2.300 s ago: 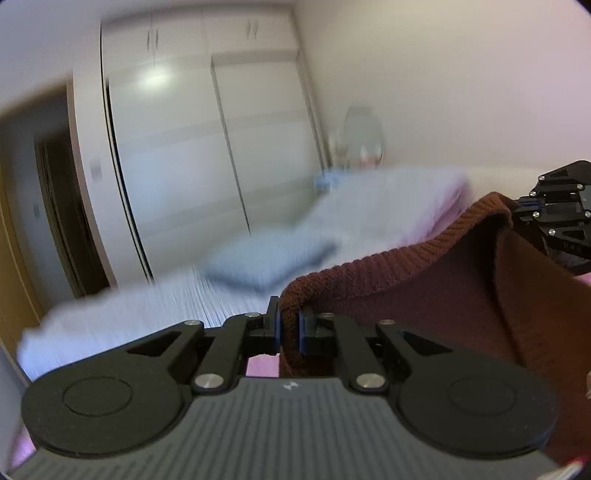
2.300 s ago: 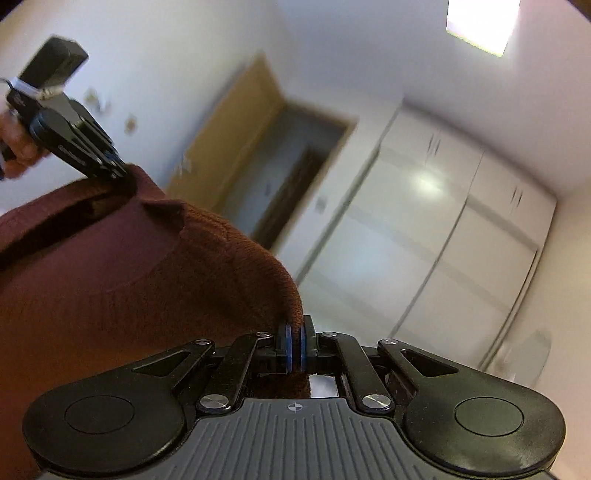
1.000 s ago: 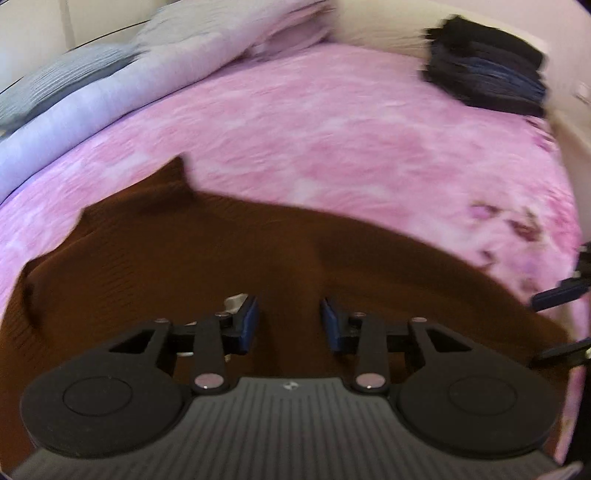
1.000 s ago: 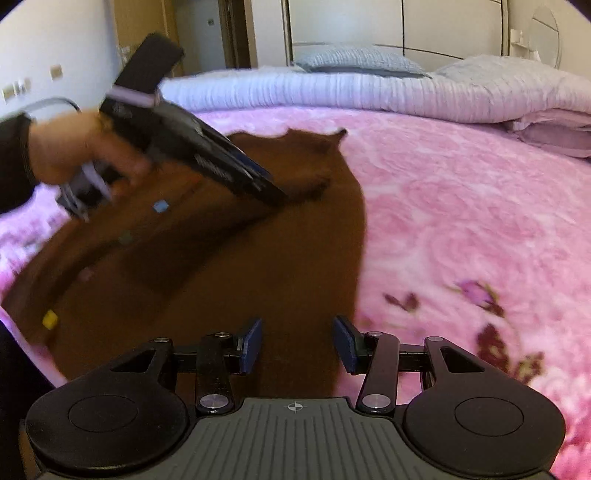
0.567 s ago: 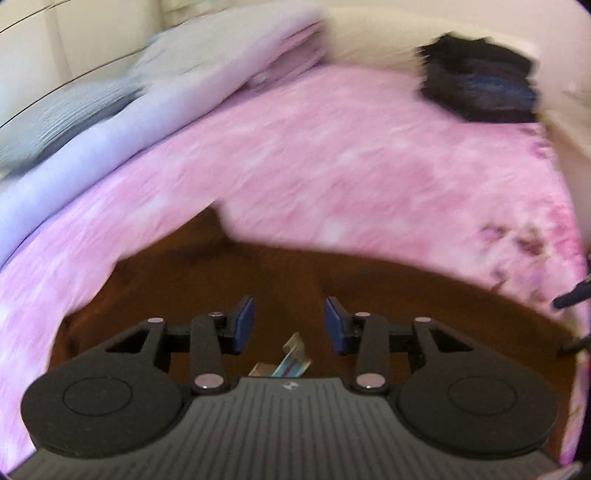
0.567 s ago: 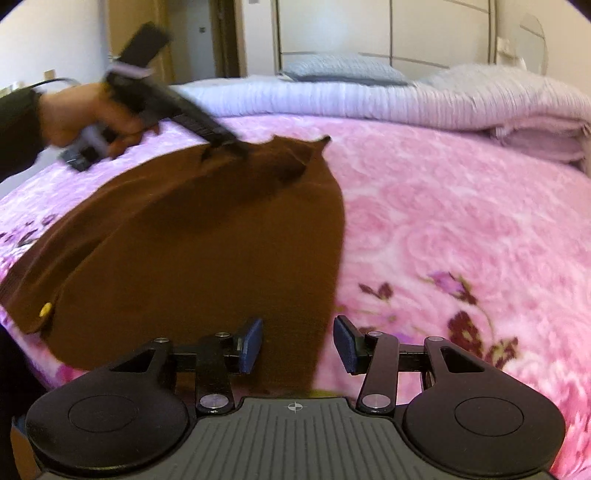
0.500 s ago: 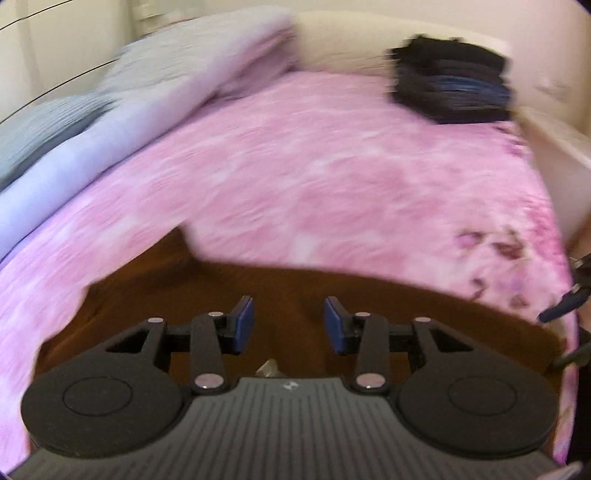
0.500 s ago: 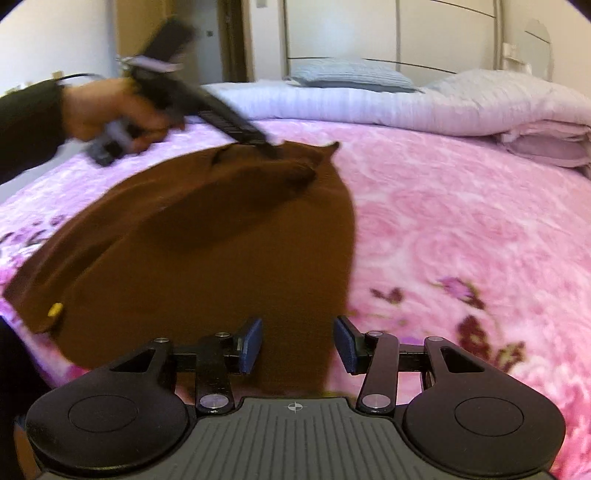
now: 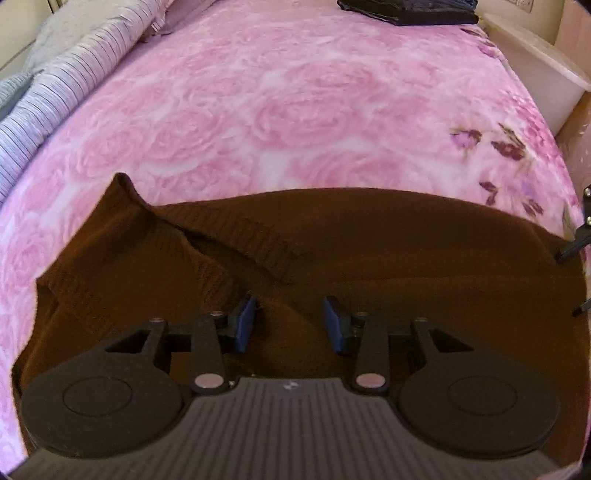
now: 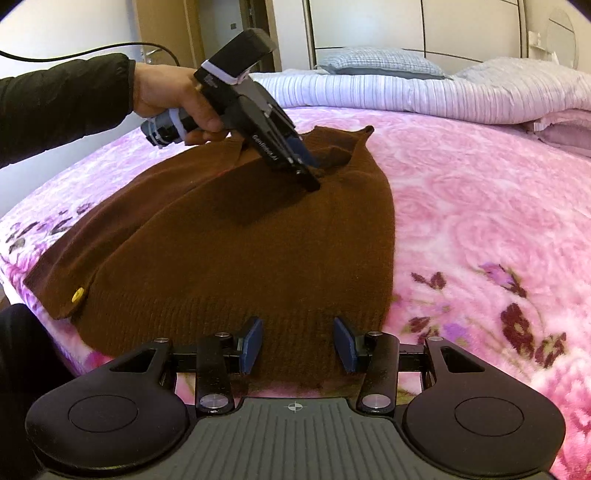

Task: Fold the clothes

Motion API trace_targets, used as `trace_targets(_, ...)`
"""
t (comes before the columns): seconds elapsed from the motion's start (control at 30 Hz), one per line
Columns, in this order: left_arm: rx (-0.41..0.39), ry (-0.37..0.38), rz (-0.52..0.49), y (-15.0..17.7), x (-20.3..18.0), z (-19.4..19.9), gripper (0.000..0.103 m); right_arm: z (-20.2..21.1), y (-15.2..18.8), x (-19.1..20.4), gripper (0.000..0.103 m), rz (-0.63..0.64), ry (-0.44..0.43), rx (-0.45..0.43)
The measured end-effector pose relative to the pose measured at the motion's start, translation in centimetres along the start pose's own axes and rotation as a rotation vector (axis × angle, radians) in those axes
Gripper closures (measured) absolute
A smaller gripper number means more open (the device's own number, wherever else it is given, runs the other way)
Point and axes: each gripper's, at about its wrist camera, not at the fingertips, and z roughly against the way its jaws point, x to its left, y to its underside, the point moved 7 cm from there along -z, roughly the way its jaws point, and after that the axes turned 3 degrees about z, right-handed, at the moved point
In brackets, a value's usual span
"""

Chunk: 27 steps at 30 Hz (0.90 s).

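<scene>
Brown sweater (image 10: 258, 236) flat on pink blanket (image 10: 480, 206); left gripper (image 9: 290, 319) and right gripper (image 10: 297, 345) parted, empty; dark folded stack (image 9: 406, 9) beyond.

Sweater (image 10: 258, 229) on bedspread (image 10: 480, 206)

Illegible white lettering along the left hand-held gripper (image 10: 301, 162).

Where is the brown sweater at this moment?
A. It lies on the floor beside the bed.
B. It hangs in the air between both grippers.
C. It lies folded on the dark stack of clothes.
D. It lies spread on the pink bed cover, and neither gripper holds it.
D: the brown sweater lies spread on the pink bed cover, and both the left gripper and the right gripper stand open with no cloth pinched.
</scene>
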Motion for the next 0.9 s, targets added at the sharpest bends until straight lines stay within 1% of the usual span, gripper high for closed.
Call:
trace_targets(0.07,0.003,0.024,0.008,-0.4,0.1,-0.4,0.066,0.2,-0.1,-0.2,0.056,-0.015,0.002,-0.002)
trace_targets(0.17,0.0,0.035,-0.01,-1.3,-0.1,-1.0,0.066,0.2,-0.1,-0.4,0.056,-0.035,0.008,-0.005)
trace_targets(0.27,0.035,0.041,-0.034,-1.6,-0.5,-1.8,0.068,0.1,0.2,-0.3,0.056,-0.031,0.023,0.002)
trace_targets(0.33,0.051,0.065,-0.034,-1.7,-0.9,-1.8,0.083,0.0,0.3,-0.2,0.058,-0.028,0.034,0.006)
trace_targets(0.37,0.054,0.065,-0.04,-1.7,-1.1,-1.8,0.085,0.0,0.3,-0.1,0.066,-0.024,0.044,0.01)
trace_targets(0.4,0.055,0.064,-0.046,-1.8,-1.3,-1.7,0.092,0.0,0.3,-0.1,0.071,-0.015,0.06,0.016)
trace_targets(0.43,0.05,0.063,-0.053,-1.8,-1.6,-1.6,0.094,0.0,0.2,-0.1,0.086,-0.015,0.066,0.016)
trace_targets(0.47,0.038,0.059,-0.054,-1.8,-1.8,-1.4,0.095,0.0,0.2,-0.2,0.093,-0.015,0.073,0.016)
trace_targets(0.57,-0.028,0.084,-0.007,-2.4,-2.0,-0.5,0.096,0.4,0.1,-0.5,0.096,-0.021,0.087,0.001)
trace_targets(0.7,-0.138,0.113,0.056,-5.2,-2.2,0.6,0.097,2.6,-0.2,-2.6,0.097,-0.101,0.149,-0.082)
trace_targets(0.83,-0.223,0.128,0.181,-8.7,-1.1,-0.5,0.098,4.5,0.5,-6.0,0.097,-0.23,0.227,-0.154)
trace_targets(0.9,-0.259,0.133,0.242,-10.3,-0.6,-1.2,0.098,4.4,1.2,-7.7,0.097,-0.299,0.258,-0.157)
